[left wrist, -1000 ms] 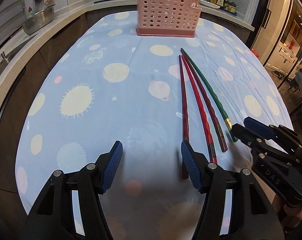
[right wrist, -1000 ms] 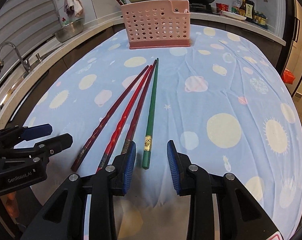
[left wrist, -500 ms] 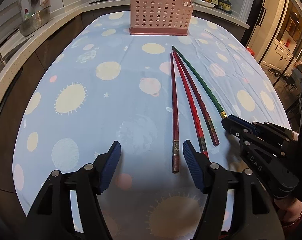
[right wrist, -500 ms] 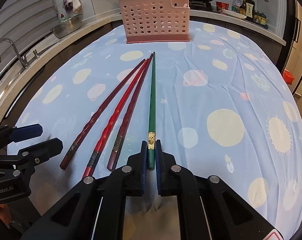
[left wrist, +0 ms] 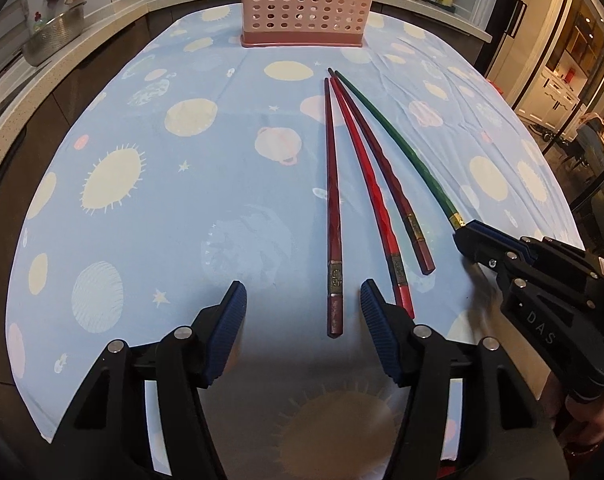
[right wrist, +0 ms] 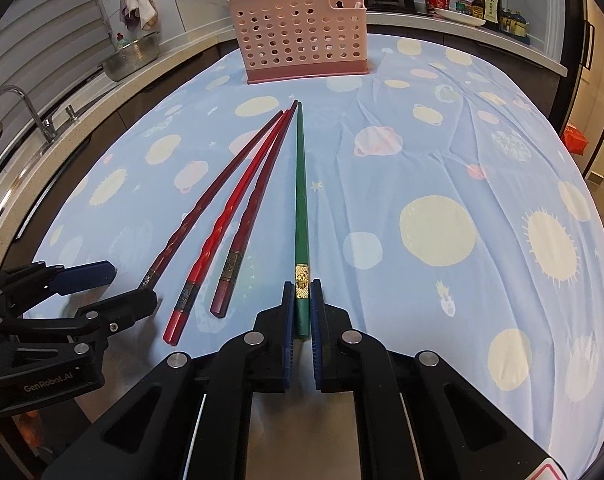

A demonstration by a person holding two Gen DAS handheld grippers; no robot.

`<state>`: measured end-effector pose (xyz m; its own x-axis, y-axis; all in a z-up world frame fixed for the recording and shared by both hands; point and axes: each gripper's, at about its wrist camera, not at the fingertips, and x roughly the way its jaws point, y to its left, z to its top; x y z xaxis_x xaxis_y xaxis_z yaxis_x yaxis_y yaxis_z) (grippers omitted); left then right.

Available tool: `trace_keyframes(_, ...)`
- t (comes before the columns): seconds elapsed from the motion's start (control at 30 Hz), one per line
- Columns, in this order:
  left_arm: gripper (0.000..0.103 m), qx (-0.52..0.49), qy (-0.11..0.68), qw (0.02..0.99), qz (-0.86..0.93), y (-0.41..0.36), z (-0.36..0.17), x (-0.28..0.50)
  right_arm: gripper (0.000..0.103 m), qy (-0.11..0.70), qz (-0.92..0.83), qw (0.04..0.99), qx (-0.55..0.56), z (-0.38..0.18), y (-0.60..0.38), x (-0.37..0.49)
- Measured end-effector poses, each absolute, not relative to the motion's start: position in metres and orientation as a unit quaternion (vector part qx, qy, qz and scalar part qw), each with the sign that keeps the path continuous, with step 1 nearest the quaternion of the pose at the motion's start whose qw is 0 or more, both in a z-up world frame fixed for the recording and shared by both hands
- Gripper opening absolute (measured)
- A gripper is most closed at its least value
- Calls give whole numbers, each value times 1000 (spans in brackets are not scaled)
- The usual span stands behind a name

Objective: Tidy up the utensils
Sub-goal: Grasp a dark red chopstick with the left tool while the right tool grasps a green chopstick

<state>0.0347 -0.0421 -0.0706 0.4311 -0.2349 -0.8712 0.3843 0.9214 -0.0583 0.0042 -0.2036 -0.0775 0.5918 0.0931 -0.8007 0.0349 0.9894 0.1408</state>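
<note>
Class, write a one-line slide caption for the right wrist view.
Right tongs shut on the green chopstick beside three red chopsticks, pink perforated utensil holder ahead.

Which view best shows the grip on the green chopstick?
The right wrist view: the right gripper is shut on the green chopstick just behind its gold band, full length visible. The left wrist view shows the shaft from the side, its end hidden inside the gripper.

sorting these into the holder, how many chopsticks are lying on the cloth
4. Green chopstick is clamped at its butt by the right tongs; three reddish ones lie fanned left of it. More stand in the pink holder, partly hidden.
</note>
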Motion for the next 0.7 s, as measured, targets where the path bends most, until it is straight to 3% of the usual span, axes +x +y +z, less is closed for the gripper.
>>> trace_keyframes(0.27, 55, 83, 499, 844, -177, -44, -71, 33, 7, 451, 16, 889, 74, -78, -204, 3)
trace_keyframes(0.4, 48, 87, 494, 847, -173, -42, -70, 32, 7, 451, 16, 889, 75, -78, -204, 3)
trace_keyframes(0.47, 42, 87, 493, 848, -173, -41, -70, 32, 7, 451, 16, 889, 75, -78, -204, 3)
trace_keyframes(0.63, 13, 85, 493, 846, -184, -39, -69, 32, 7, 451, 16, 889, 75, -78, -204, 2)
trace_keyframes(0.7, 8, 83, 495, 844, -189, -39, -69, 32, 7, 451, 16, 889, 75, -78, -204, 2)
